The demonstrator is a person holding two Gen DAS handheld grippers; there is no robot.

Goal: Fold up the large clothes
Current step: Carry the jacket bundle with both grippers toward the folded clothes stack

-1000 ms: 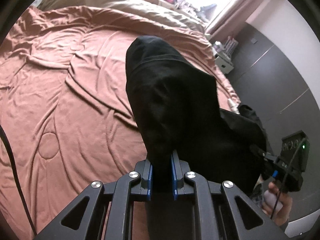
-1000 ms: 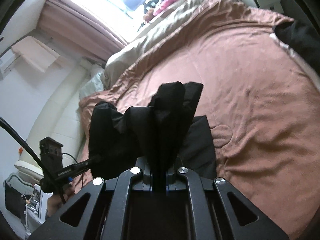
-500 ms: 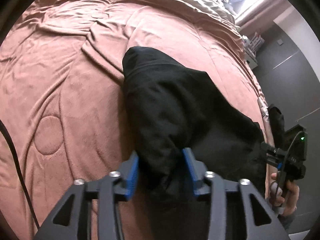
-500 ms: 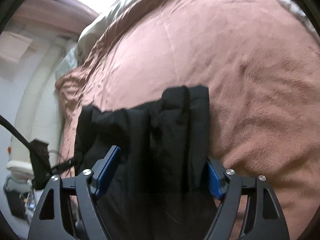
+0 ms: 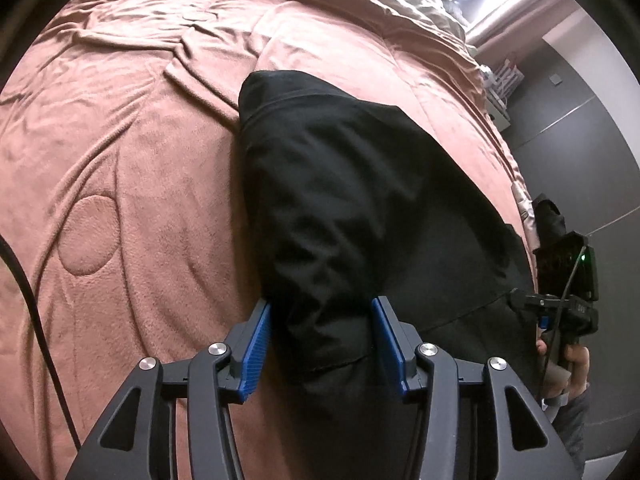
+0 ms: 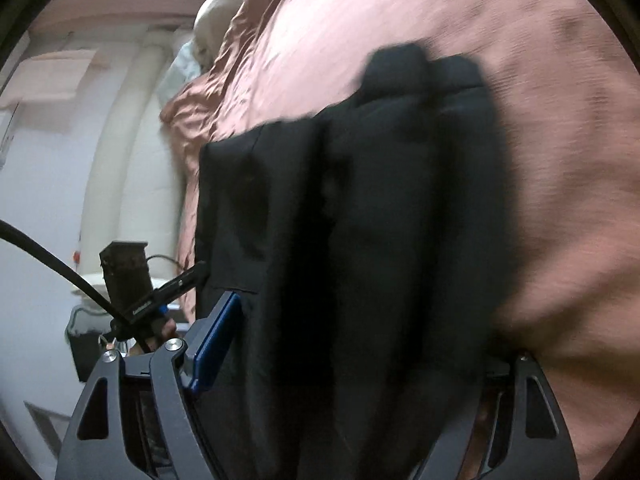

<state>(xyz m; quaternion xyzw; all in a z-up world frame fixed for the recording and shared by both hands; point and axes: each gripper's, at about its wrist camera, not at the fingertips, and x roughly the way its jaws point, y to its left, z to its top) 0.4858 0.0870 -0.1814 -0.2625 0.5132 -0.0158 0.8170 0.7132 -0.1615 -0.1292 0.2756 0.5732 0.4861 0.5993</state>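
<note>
Because the folded black garment (image 5: 360,208) lay settled mid-frame on the pink bedspread (image 5: 132,184), left gripper (image 5: 320,344) and right gripper (image 6: 352,344) jaws stood parted, having just opened, cloth loose between

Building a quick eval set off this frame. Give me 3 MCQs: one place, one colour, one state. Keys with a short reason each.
1. Where does the black garment lie?
A. on the brown bedspread
B. on a wooden floor
C. over a chair back

2. What colour are the pads of the left tongs?
A. red
B. blue
C. white

3. How do the left tongs stand?
A. clamped flat on the cloth
C. out of view
B. open, with the cloth bunched between the pads

Key:
1 A: the garment rests on the bedspread, which shows around it.
2 B: both pads show blue beside the black cloth.
3 B: the jaws have just been opening and the pads stand apart, with cloth in the gap.
</note>
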